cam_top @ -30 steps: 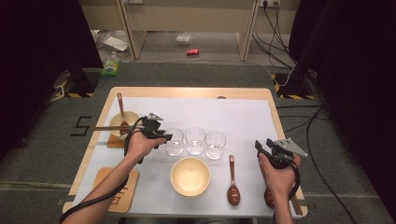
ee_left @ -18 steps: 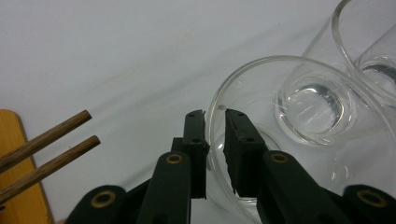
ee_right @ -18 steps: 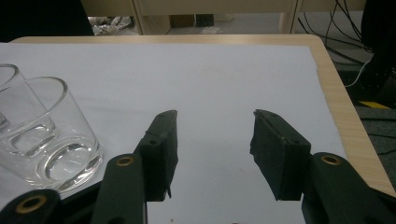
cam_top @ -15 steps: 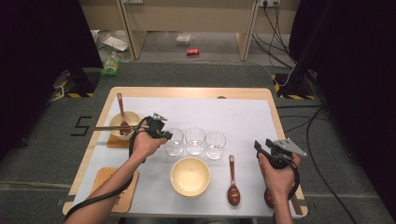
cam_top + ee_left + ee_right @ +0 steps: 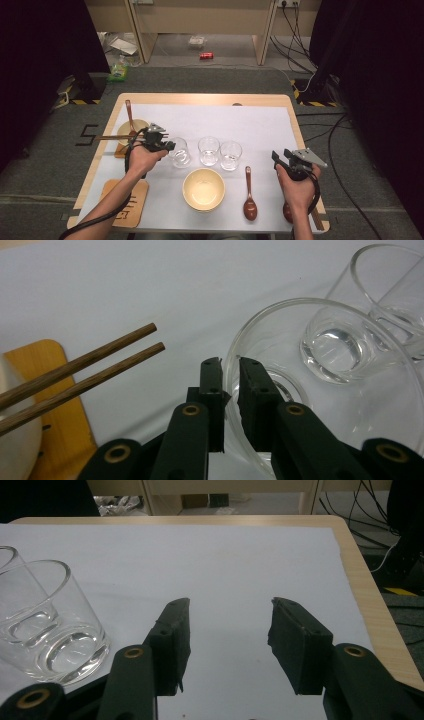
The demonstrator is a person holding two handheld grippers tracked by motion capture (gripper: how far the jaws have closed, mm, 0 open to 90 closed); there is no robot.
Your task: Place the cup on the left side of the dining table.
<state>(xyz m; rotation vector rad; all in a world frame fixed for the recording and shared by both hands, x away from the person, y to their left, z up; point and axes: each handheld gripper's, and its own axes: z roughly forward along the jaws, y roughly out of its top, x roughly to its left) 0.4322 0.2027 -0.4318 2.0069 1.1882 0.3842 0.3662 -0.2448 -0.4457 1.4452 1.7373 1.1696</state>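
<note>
White table cover (image 5: 260,125) carries three glasses in a row; left gripper (image 5: 229,365) jaws have just closed onto the rim of the leftmost glass (image 5: 179,152), so a lift looks ready, while right gripper (image 5: 230,625) hangs open, empty.

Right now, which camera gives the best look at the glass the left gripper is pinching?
The left gripper view: the glass is close up, its rim between the left gripper's jaws, which have just been closing. The high view shows it small, leftmost of three. The right gripper view shows two glasses; which is uncertain.
</note>
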